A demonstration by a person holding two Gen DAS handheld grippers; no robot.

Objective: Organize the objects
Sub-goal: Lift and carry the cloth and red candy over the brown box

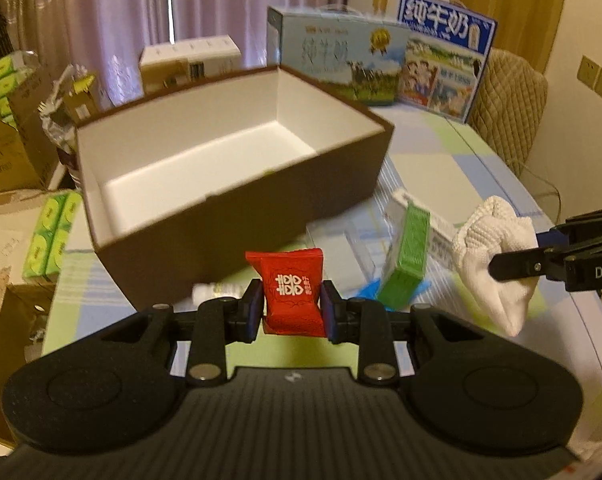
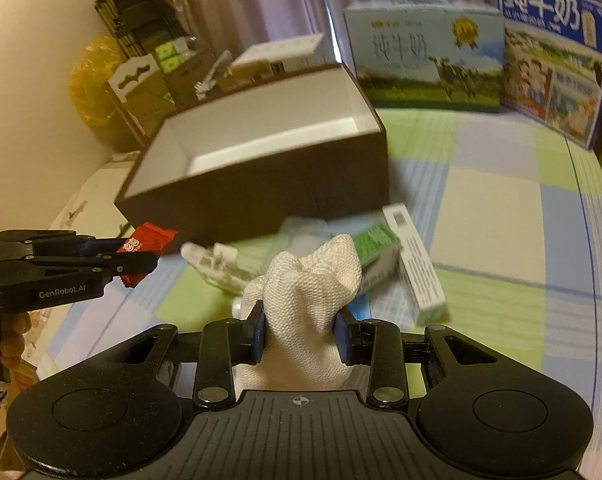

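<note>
Left gripper [image 1: 292,306] clamped on red packet [image 1: 291,294], right gripper [image 2: 300,330] on white cloth [image 2: 307,304]; blurred items, maybe cartons, behind.

There is one open brown cardboard box with a white lining [image 1: 229,208]. One red foil packet with white characters [image 1: 292,294] shows, and one white knitted cloth bundle [image 2: 309,292]. On the checked tablecloth lie one green-and-white carton [image 1: 409,256], one long white-and-grey flat box [image 2: 417,260] and one small white bottle [image 2: 213,262]. At the back stand two blue printed milk cartons: one pale [image 1: 333,56], one dark-topped [image 1: 445,52]. Two black two-finger grippers are in view: the left gripper [image 1: 292,312] and the right gripper [image 2: 301,332].
</note>
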